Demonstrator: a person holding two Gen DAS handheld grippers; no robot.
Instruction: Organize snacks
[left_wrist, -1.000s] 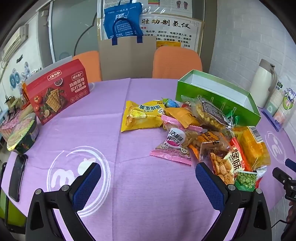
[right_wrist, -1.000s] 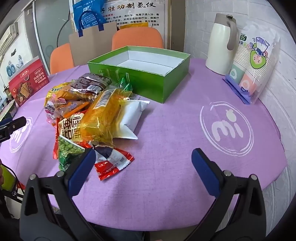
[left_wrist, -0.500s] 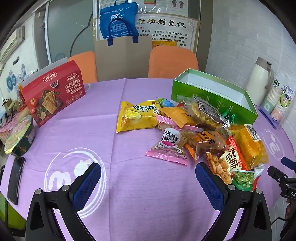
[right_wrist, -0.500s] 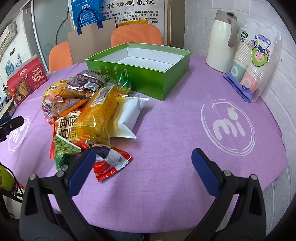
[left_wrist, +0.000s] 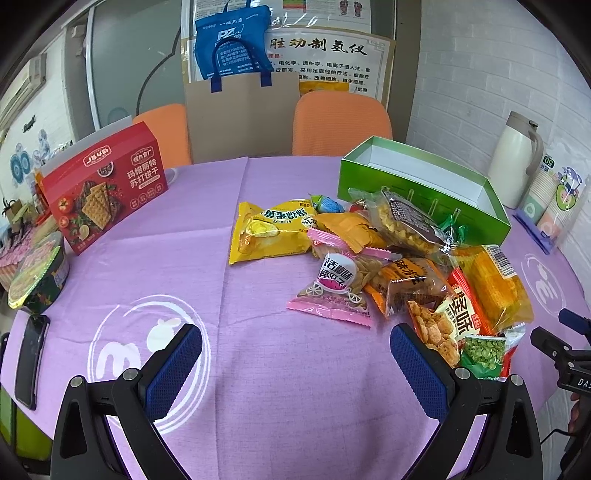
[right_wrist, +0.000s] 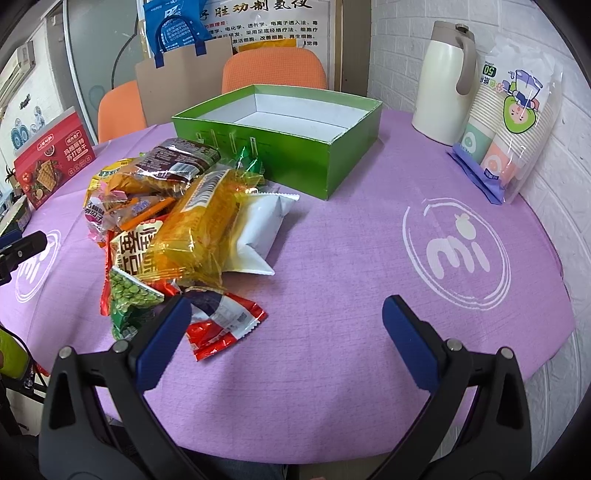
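A heap of snack packets (left_wrist: 391, 254) lies on the purple tablecloth, in front of an open green box (left_wrist: 421, 192) with a white, bare inside. The same heap (right_wrist: 177, 214) and green box (right_wrist: 284, 136) show in the right wrist view. My left gripper (left_wrist: 295, 354) hangs open over bare cloth, near the pink packet (left_wrist: 332, 291). My right gripper (right_wrist: 286, 325) is open too, its left finger just over a red foil packet (right_wrist: 218, 325) and a green pea packet (right_wrist: 129, 295). Neither holds anything.
A red cracker box (left_wrist: 103, 188), an instant noodle bowl (left_wrist: 37, 273) and a phone (left_wrist: 31, 358) sit at the table's left. A cream thermos (right_wrist: 443, 77) and bagged paper cups (right_wrist: 513, 122) stand at the right. Two orange chairs (left_wrist: 340, 125) lie behind the table.
Both grippers have shifted slightly, the views rising and pulling back a little. Both stay open and nothing on the table has moved.
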